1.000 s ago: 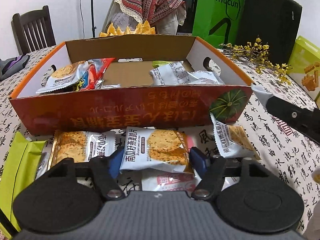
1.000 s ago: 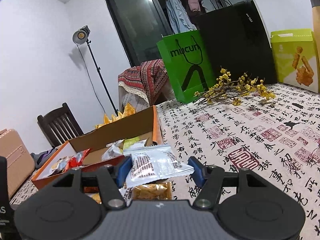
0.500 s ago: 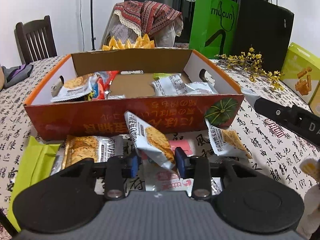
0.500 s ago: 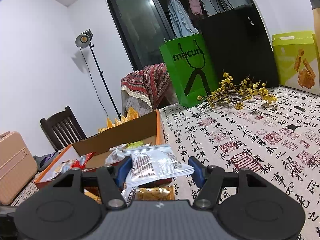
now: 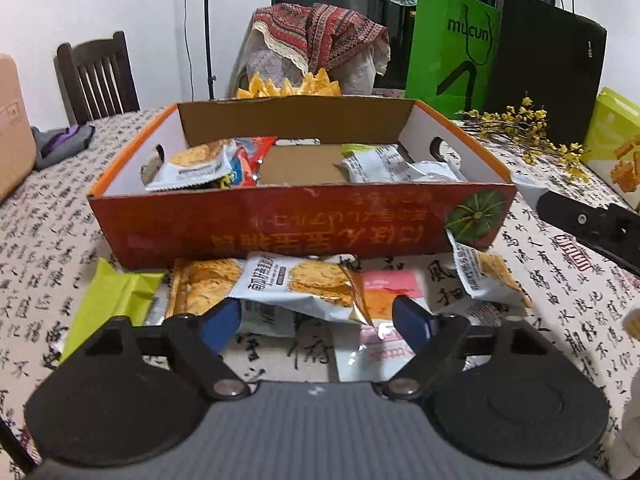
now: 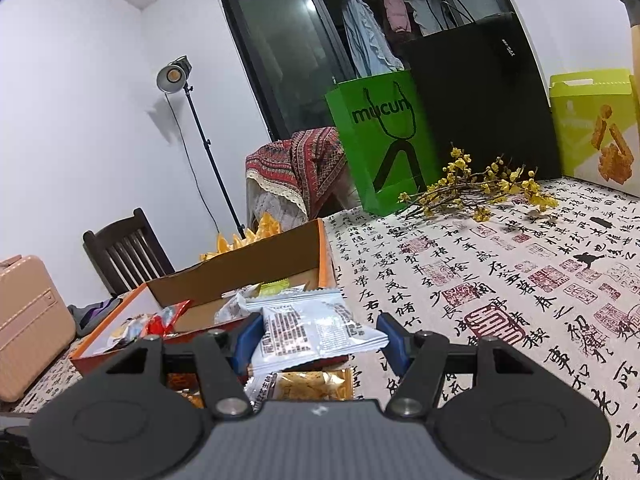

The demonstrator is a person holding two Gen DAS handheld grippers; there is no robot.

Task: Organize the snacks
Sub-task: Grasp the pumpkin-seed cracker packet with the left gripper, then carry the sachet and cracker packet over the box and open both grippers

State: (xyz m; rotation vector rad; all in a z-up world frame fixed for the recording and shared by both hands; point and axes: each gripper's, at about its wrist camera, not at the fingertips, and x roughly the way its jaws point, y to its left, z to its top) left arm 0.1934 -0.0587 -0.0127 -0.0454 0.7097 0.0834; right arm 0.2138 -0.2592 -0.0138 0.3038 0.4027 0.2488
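A white cracker packet (image 5: 304,280) lies on the calligraphy-print tablecloth (image 5: 560,304) just in front of the orange cardboard box (image 5: 280,228), between the blue pads of the left gripper (image 5: 316,320), whose jaws have just been opening and now stand wide, clear of the packet on both sides. The packets beneath it are partly covered, their labels hard to read. Inside the box, snack packets (image 5: 192,164) are piled at the left end and pale ones (image 5: 384,164) at the right, with bare cardboard between (the near wall hides their lower edges). The right gripper (image 6: 316,340) grips a silver-white packet (image 6: 312,328) by its ends, raised beside the box (image 6: 248,264); another packet (image 6: 312,386) below is half hidden behind the gripper body.
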